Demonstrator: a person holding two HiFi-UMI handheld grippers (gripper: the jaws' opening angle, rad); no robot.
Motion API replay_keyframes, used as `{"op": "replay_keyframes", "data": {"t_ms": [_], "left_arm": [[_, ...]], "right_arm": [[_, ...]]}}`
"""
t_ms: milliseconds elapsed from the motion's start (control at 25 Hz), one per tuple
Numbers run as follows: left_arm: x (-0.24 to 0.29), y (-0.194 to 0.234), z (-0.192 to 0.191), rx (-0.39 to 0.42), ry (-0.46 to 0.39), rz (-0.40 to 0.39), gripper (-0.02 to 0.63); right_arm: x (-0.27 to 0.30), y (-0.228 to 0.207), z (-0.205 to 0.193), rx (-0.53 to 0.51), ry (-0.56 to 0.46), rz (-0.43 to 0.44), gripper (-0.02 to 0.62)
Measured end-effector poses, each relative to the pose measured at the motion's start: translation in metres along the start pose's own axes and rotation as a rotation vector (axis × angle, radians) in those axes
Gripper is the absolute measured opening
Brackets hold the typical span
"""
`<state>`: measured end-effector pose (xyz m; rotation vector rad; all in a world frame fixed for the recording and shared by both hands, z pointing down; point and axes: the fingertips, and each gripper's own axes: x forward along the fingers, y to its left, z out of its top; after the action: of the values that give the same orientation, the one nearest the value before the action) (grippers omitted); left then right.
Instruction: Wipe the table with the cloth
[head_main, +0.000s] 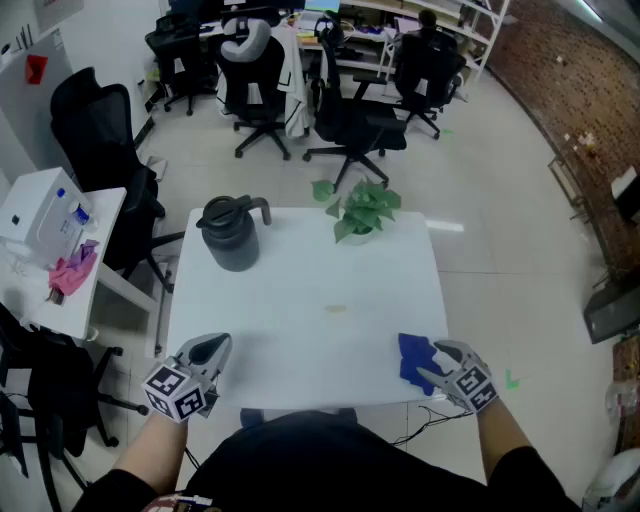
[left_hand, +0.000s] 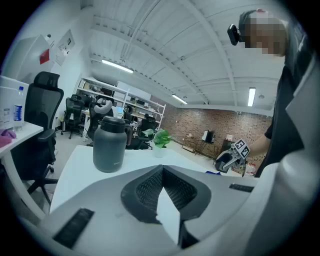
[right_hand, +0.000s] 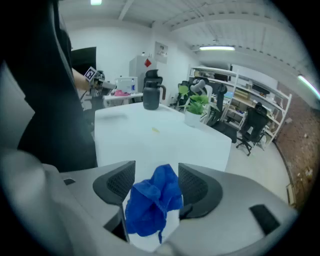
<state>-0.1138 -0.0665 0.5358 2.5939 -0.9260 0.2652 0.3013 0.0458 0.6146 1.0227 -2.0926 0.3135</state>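
White desk (head_main: 300, 330) with a blue cloth (head_main: 411, 358) at its near right edge.
A dark jug (head_main: 232, 235) and a small plant (head_main: 362, 212) stand at the far side. The right gripper (right_hand: 156, 172) has its jaws apart, with the crumpled cloth between them on the desk. The left gripper (left_hand: 161, 172) is at the near left corner, jaws together and empty.

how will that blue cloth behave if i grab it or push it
The blue cloth lies crumpled in soft folds between the right tool's open jaws, so it will probably flop and droop when lifted. It looks thin, so likely light. Pushed over the smooth table, it may bunch up rather than slide flat.
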Motion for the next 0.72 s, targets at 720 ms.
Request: {"op": "replay_keyframes", "data": {"t_ms": [720], "left_arm": [[0.000,-0.003,-0.019,-0.001,0.070,0.011,-0.008]], "right_arm": [[0.067,0.005,-0.081,-0.109,0.284,0.146,0.278]]}}
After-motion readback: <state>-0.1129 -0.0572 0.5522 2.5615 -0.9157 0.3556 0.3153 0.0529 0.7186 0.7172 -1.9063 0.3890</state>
